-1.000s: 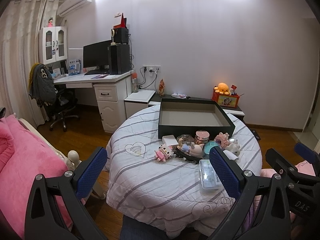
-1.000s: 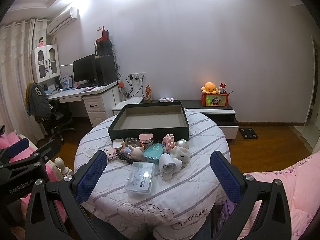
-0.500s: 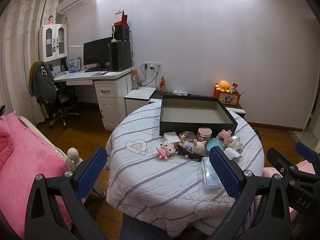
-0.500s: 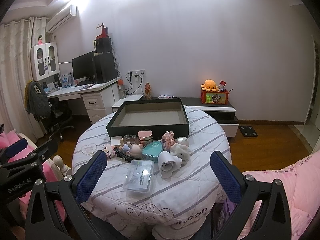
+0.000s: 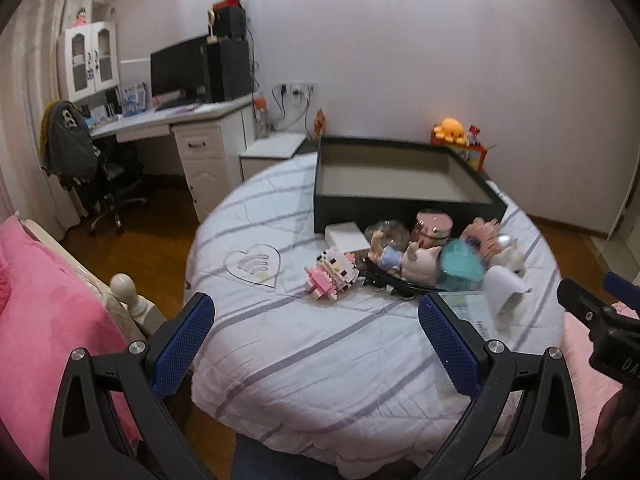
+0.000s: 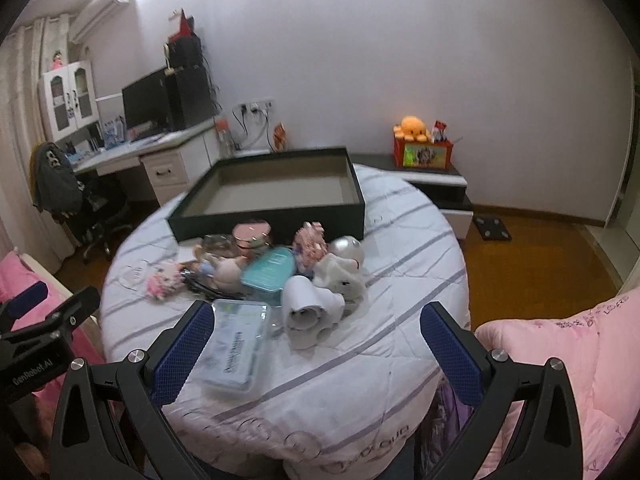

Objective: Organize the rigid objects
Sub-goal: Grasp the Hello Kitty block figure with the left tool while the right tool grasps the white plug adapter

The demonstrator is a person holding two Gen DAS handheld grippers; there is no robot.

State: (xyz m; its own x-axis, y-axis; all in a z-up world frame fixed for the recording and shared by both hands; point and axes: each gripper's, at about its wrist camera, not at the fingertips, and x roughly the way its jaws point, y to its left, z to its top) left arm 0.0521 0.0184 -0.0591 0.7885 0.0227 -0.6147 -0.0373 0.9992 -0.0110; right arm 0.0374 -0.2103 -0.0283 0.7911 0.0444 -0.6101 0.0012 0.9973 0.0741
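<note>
Two claws are held above the near edge of a round tabletop (image 6: 400, 248) covered by a striped white cloth, and both are spread wide with nothing between their blue pads. A cluster of small rigid objects is gathered ahead of them, in front of a dark shallow box (image 6: 276, 188) that stands open at the far side of the tabletop. Ahead of the right claw (image 6: 316, 344), a clear plastic case (image 6: 236, 344) is seen lying flat, just beside the left pad, and a white ghost-shaped figure (image 6: 308, 312) is seen slightly beyond the gap. Behind these, a teal heart-shaped box (image 6: 268, 272), a pink round jar (image 6: 252, 232) and a white plush toy (image 6: 344, 268) are packed close together. Ahead of the left claw (image 5: 316, 336), a pink block figure (image 5: 332, 272) is found on the cloth, well apart from the pads, at the left end of the cluster. The right pad of this claw overlaps the clear case in view. A pink blanket (image 6: 560, 352) is seen at the right.
</note>
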